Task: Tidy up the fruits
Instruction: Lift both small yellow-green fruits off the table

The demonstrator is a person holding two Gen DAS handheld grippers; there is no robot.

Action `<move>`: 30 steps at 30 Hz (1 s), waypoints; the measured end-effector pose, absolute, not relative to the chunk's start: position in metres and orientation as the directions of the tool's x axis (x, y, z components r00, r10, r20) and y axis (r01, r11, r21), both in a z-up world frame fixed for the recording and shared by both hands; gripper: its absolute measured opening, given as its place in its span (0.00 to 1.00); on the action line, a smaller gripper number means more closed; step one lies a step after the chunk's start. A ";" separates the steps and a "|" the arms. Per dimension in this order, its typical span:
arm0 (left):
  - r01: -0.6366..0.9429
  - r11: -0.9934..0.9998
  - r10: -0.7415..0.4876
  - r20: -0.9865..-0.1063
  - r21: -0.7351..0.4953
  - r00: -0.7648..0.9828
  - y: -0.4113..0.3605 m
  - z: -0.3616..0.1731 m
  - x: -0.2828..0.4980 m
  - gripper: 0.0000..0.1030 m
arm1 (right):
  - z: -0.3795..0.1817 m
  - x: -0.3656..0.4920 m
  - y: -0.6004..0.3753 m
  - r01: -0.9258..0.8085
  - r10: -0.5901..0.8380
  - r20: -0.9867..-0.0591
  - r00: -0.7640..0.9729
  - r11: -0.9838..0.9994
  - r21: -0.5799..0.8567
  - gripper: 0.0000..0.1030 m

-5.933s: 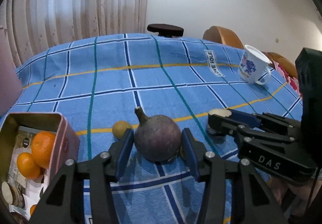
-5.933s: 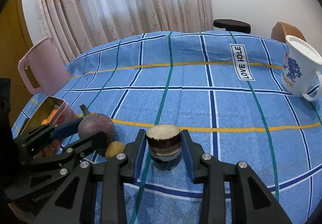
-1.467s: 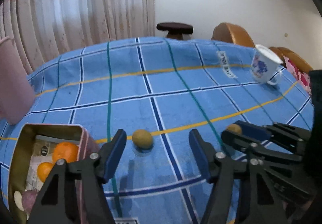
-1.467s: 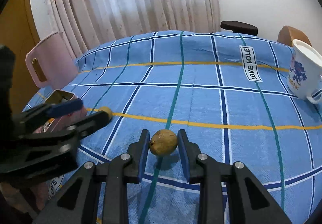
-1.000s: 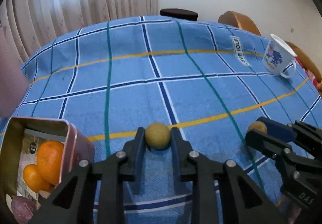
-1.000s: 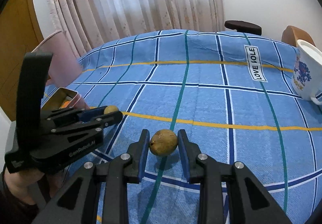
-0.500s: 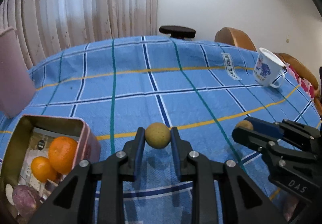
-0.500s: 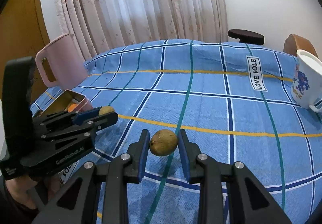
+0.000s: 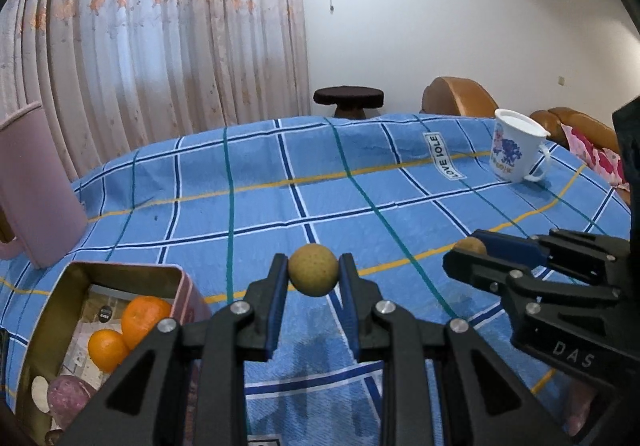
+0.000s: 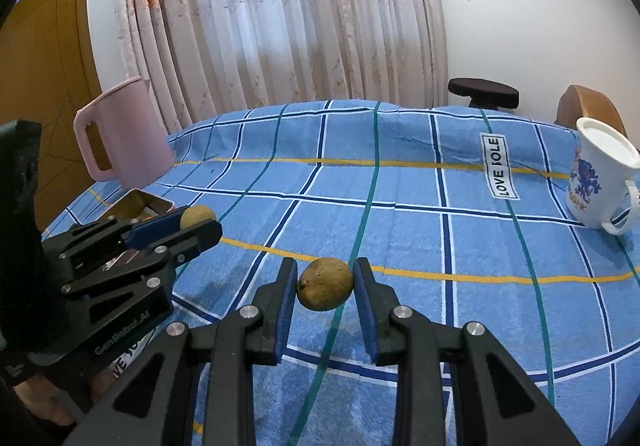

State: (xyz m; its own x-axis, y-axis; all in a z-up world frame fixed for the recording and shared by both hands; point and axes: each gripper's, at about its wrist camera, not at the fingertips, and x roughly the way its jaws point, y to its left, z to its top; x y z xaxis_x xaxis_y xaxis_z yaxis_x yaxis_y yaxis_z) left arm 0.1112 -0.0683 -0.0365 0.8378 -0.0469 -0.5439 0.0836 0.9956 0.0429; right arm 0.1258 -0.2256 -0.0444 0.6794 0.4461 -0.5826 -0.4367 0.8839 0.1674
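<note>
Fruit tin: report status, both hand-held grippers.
Left hand-held gripper shut on round fruit. Right hand-held gripper shut on brown fruit. Tin open, path unobstructed.

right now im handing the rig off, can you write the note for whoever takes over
Left tongs: shut on a round yellowish fruit, lifted above the cloth.
Right tongs: shut on a brown oval fruit, also lifted.
Tin: at the table's left edge beside the pink jug, holding two oranges and a purple fruit.
Left to do: put both held fruits into the tin.
</note>
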 end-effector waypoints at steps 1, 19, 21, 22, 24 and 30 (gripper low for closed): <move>0.083 0.995 -0.046 -0.538 0.045 0.842 -0.069 -0.036 0.110 0.26 | -0.043 0.125 -0.226 -0.434 0.443 -0.577 0.686 0.886 0.165 0.30; 0.077 0.996 -0.051 -0.456 0.038 0.889 -0.066 -0.028 0.084 0.26 | -0.033 0.100 -0.226 -0.414 0.409 -0.497 0.765 0.904 0.105 0.30; 0.077 0.996 -0.049 -0.450 0.044 0.892 -0.066 -0.028 0.081 0.26 | -0.032 0.097 -0.226 -0.416 0.411 -0.490 0.769 0.903 0.105 0.30; 0.075 0.996 -0.047 -0.449 0.046 0.893 -0.066 -0.028 0.079 0.26 | -0.032 0.096 -0.226 -0.417 0.412 -0.493 0.766 0.903 0.106 0.30; 0.073 0.996 -0.043 -0.445 0.050 0.894 -0.065 -0.027 0.076 0.26 | -0.032 0.093 -0.225 -0.418 0.412 -0.492 0.767 0.902 0.104 0.30; 0.071 0.997 -0.045 -0.468 0.039 0.883 -0.057 -0.029 0.067 0.26 | -0.031 0.086 -0.221 -0.435 0.419 -0.499 0.758 0.896 0.092 0.30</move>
